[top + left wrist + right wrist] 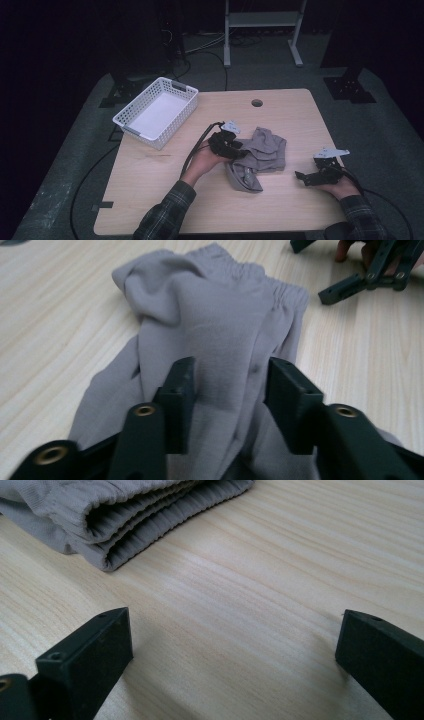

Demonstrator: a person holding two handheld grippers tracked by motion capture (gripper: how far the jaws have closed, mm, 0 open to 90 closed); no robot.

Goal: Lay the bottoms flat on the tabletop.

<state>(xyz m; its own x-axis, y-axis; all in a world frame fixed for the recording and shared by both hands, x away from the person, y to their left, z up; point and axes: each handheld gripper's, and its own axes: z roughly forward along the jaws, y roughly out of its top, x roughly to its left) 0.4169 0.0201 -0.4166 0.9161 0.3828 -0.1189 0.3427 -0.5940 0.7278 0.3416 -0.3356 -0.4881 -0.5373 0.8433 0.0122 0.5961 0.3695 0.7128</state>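
- On the light wooden table (150, 175) lies a crumpled grey cloth with a stretchy ribbed band (260, 155), near the middle.
- From the high view, the left claw (239, 150) sits on the cloth's left edge, and its tips are hard to make out against the dark parts.
- Part of the cloth is hidden under that claw and the left hand (205, 162).
- Up close in the left claw view, the left claw (230, 390) has a raised fold of the cloth (220, 340) between its two black fingers; they are partly spread, and I cannot tell if they squeeze it.
- That view also shows the soft gathered band at the far end.
- Off to the right, the right claw (300, 176) rests low on the table, apart from the cloth.
- Its own view shows the right claw (235, 645) spread wide over bare wood, with the cloth's ribbed edge (150, 515) cut off at the top.
- A white plastic basket with holes (157, 112) stands at the table's far left corner.
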